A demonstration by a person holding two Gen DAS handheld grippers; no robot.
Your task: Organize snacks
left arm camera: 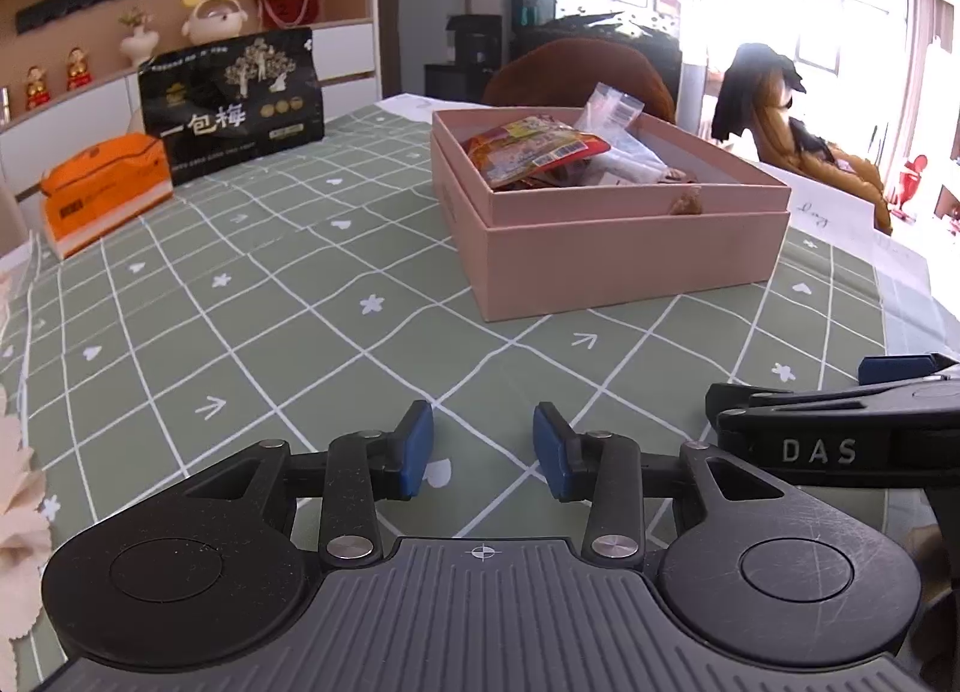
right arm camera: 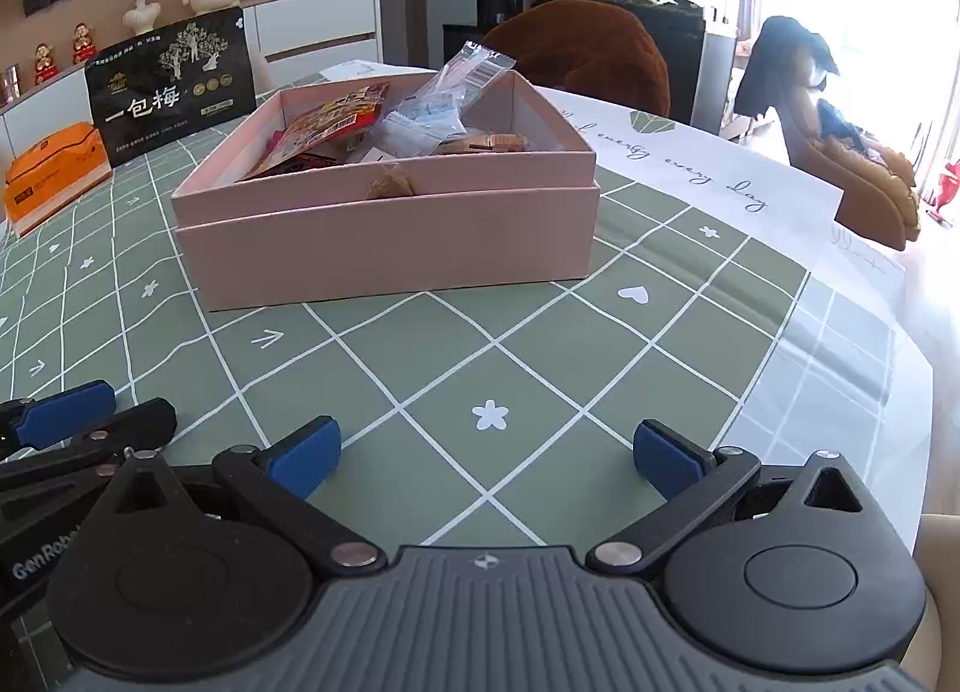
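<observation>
One pink box [right arm camera: 384, 248], two empty grippers: left gripper [left arm camera: 483, 449], right gripper [right arm camera: 486, 461].

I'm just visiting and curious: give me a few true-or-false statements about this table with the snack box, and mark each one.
1. The pink box holds several snack packets. True.
2. The left gripper grips a packet. False: it is open and holds nothing.
3. The black plum bag stands upright behind the orange pack. True.
4. The right gripper is shut. False: its jaws stand wide apart.
5. The tablecloth is plain red. False: green with white grid lines.
</observation>
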